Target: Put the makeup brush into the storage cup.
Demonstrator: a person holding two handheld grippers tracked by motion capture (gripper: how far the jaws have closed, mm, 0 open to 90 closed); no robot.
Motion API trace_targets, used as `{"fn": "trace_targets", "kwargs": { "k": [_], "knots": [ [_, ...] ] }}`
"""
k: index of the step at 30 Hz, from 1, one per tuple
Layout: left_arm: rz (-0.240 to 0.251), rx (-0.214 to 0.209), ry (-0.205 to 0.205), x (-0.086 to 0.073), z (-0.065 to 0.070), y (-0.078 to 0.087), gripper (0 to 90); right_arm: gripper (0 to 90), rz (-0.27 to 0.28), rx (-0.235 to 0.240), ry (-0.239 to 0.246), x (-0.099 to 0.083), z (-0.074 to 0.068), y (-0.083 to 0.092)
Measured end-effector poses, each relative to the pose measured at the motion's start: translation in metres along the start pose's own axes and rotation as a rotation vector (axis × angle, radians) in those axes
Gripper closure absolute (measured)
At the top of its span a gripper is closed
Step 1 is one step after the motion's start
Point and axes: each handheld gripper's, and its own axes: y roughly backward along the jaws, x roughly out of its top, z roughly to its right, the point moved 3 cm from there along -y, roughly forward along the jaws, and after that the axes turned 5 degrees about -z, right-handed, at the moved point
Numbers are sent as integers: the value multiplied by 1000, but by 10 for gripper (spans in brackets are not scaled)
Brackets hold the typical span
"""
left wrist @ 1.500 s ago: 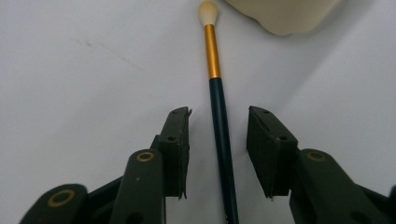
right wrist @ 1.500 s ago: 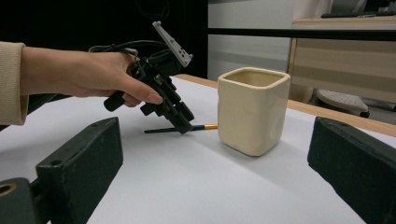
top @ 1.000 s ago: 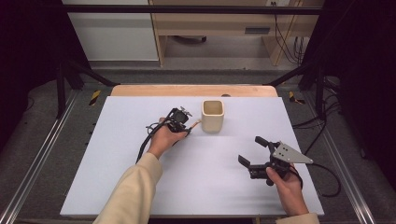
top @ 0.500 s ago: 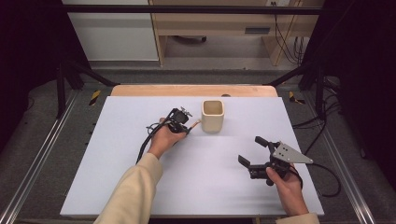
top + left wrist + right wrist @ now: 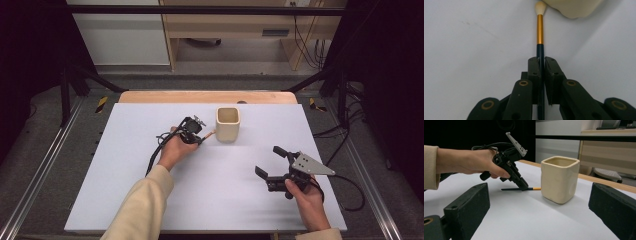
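Note:
A slim brush (image 5: 540,27) with a dark handle, gold ferrule and pale tip lies on the white tabletop (image 5: 125,190). Its tip touches the foot of a cream square cup (image 5: 228,124). My left gripper (image 5: 541,60) has just been closing and its pads now press on the dark handle. In the high view that left gripper (image 5: 202,138) points down and right toward the cup, just left of it. In the right gripper view the brush (image 5: 536,188) lies low under the left gripper (image 5: 524,187), beside the cup (image 5: 559,178). My right gripper (image 5: 268,160) stands wide open near the front right, with nothing between its jaws.
A wooden strip (image 5: 200,96) runs along the table's far edge. Metal rails (image 5: 45,165) flank both sides. A cable (image 5: 350,192) trails from the right gripper toward the right edge. A desk (image 5: 235,30) stands beyond the table.

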Motion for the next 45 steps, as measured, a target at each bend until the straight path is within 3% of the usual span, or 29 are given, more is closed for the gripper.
{"fn": "trace_targets", "kwargs": {
  "k": [7,17,31,37,45],
  "knots": [
    [11,-9,-21,-1,-1,7,830,38,-4,0,-1,0,-1,0],
    [53,-9,-4,-10,-3,20,829,38,-7,2,-1,0,-2,-1],
    [215,-23,18,-39,1,71,830,38,-73,21,28,-6,-19,-17],
    [320,-19,18,-56,10,93,830,35,-107,51,44,-8,-31,-29],
    [435,-24,32,-89,23,105,830,46,-122,80,40,-4,-48,-55]
  ]
}}
